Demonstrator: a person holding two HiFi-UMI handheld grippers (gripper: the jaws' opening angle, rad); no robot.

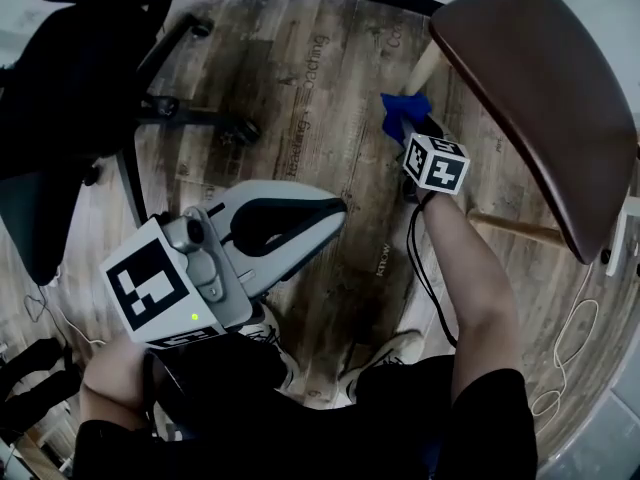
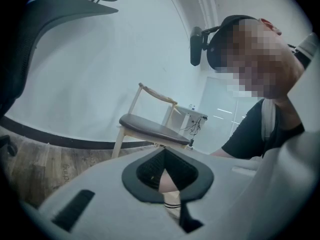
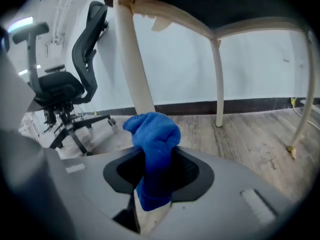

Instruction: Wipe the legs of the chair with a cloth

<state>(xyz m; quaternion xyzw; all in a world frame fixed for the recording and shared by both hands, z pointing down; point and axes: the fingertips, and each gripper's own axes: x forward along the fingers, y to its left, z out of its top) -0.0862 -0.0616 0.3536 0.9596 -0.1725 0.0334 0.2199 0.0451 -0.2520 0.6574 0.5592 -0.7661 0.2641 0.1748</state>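
The wooden chair's brown seat [image 1: 540, 98] fills the head view's upper right, and one pale front leg [image 1: 424, 68] slants down beneath it. My right gripper [image 1: 410, 133] is shut on a blue cloth [image 1: 402, 113], which sits right at that leg. In the right gripper view the bunched cloth [image 3: 152, 134] sticks up from the right gripper [image 3: 155, 156], just in front of the leg [image 3: 132, 59]; touching or not, I cannot tell. My left gripper [image 1: 338, 213] hangs at lower left, shut and holding nothing. The left gripper [image 2: 164, 151] looks across at the whole chair [image 2: 150, 126].
A black office chair [image 1: 80, 58] on a wheeled base stands at the left, also behind the leg as the office chair [image 3: 70, 84]. Other pale chair legs [image 3: 218, 84] stand further back. A white cable [image 1: 575, 338] loops on the wood floor at right. The person's shoes [image 1: 375, 358] are below.
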